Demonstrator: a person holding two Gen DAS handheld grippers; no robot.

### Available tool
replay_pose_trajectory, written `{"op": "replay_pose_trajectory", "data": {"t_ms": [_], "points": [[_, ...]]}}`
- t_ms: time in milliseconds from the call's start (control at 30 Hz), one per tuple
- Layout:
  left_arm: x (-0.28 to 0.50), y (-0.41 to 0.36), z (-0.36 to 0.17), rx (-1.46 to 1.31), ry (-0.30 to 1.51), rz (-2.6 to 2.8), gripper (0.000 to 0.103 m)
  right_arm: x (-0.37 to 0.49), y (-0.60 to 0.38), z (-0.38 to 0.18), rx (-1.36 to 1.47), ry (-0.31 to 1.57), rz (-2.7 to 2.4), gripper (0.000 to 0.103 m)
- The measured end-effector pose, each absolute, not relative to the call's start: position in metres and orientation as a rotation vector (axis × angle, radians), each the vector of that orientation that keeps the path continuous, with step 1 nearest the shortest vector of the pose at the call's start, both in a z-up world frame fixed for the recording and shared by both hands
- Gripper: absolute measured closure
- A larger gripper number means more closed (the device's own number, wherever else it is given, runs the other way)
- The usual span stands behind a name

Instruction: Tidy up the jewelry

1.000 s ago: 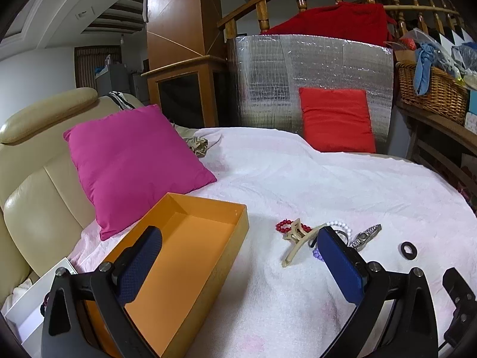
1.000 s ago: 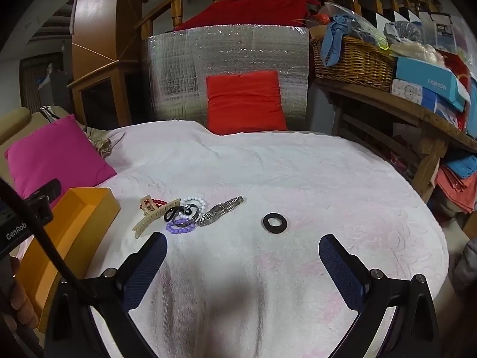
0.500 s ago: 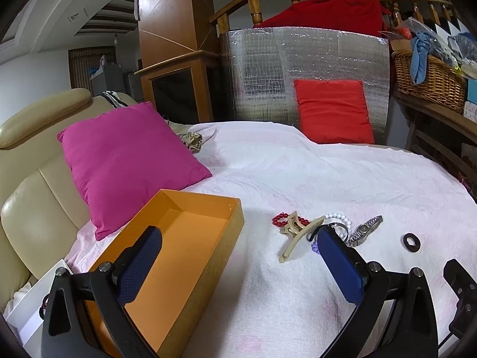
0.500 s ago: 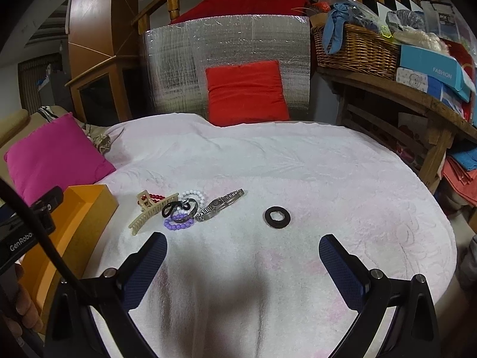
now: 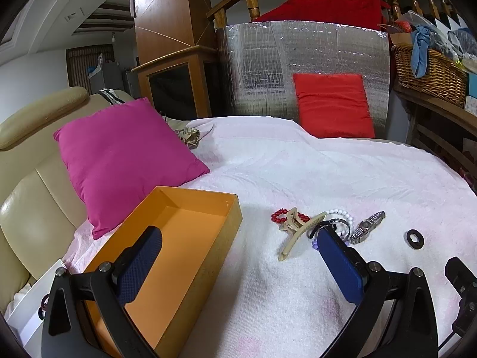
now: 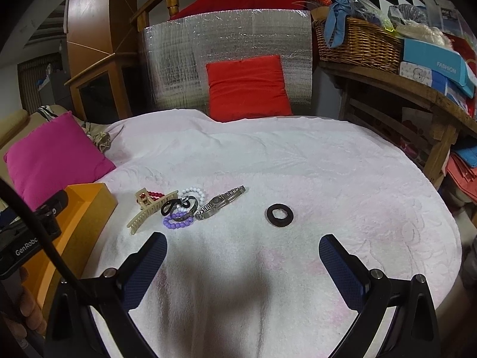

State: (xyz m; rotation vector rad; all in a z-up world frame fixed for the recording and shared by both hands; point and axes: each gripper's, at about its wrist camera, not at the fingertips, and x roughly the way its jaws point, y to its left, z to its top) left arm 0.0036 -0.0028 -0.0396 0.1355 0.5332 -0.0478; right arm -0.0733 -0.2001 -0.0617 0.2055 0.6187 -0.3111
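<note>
On the white cloth lies a small heap of jewelry: a beige claw clip, a red bead bracelet, a white bead bracelet, a purple bead bracelet, a black bangle and a silver watch. A black ring-shaped hair tie lies apart to the right. An empty orange box sits to the left. My left gripper is open, straddling the box edge and the heap. My right gripper is open, just short of the hair tie.
A pink cushion leans on the beige sofa at the left. A red cushion stands against silver foil at the back. A wooden shelf with a wicker basket and boxes runs along the right.
Both grippers have shifted a little forward and lower toward the cloth, so the jewelry sits slightly lower and nearer in both views. Nothing was picked up and both stay open.
</note>
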Motion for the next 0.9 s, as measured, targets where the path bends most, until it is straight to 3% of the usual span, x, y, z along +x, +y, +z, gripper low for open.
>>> {"op": "replay_pose_trajectory", "data": {"t_ms": [900], "points": [[0.0059, -0.0045, -0.0415, 0.150, 0.547, -0.039, 0.000, -0.0693, -0.1957, -0.0622, 0.213, 0.617, -0.296, 0.000]]}}
